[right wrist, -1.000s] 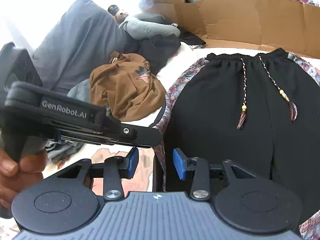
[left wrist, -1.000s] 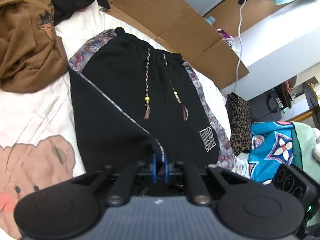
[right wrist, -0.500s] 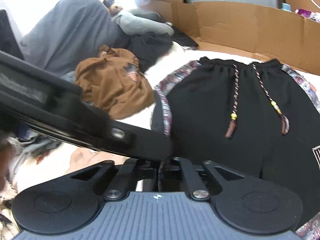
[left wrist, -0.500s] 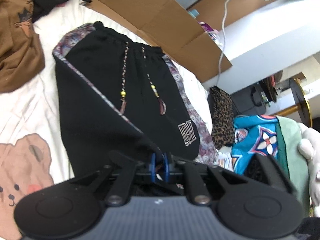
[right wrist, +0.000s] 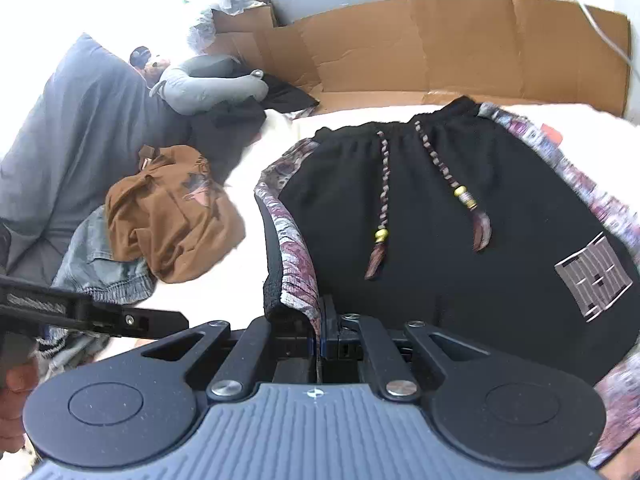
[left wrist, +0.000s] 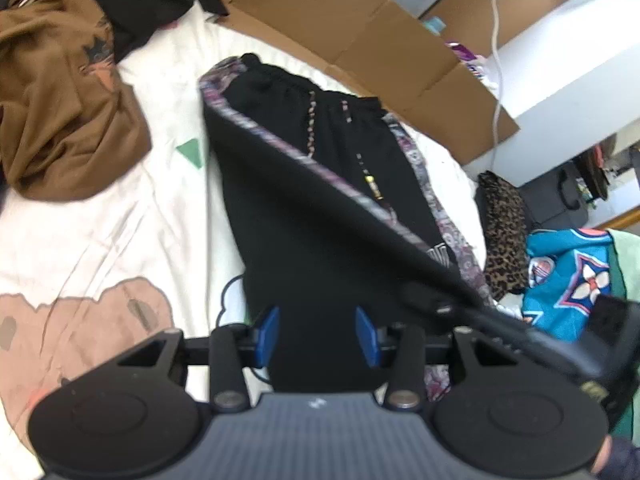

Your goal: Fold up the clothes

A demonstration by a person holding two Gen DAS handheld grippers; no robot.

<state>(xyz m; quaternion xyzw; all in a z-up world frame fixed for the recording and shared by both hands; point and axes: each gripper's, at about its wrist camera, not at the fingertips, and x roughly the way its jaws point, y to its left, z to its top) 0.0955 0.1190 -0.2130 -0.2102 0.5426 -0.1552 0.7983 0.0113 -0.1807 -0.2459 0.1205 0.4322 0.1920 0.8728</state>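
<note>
Black drawstring shorts with patterned side stripes (right wrist: pixel 420 240) lie ahead, hem pinched in the clamped right gripper (right wrist: pixel 320 340) for folding over, while the left gripper (left wrist: pixel 316 336) gapes empty.

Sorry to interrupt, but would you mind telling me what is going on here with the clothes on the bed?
A person with a gripper in each hand is folding black shorts on a bed. The right gripper is shut on the patterned side edge of the shorts, with one side lifted across the rest. The left gripper is open over the black fabric, gripping nothing. A brown top lies crumpled beside them.
</note>
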